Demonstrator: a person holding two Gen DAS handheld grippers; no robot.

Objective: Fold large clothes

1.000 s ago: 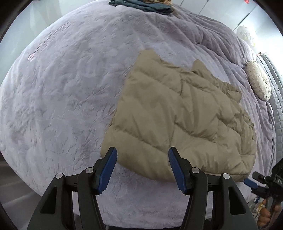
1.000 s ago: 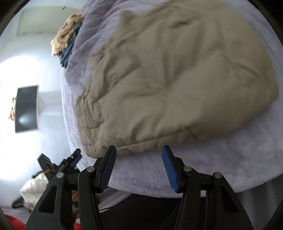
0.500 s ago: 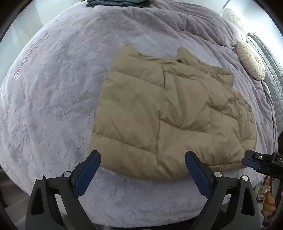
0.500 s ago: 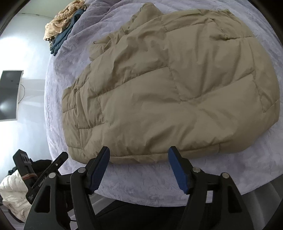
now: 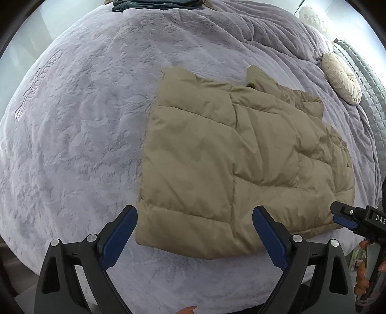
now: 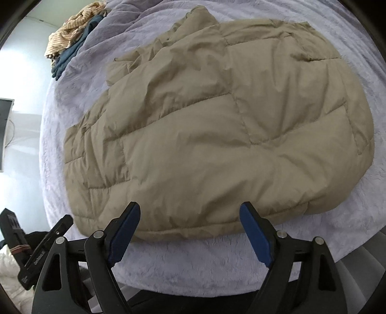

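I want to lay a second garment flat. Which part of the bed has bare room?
The wide lilac blanket left of the tan jacket is bare, up to the dark folded clothes. The right side is crowded: round cushion.

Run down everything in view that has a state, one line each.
left tongs: open, empty, above the jacket's near edge.
right tongs: open, empty, above the jacket's near edge.
tan puffer jacket: folded over, lying flat on the bed, ungripped.
purple blanket: spread over the bed.
clothes pile: heaped at the bed's far edge.
round cushion: resting on the bed.
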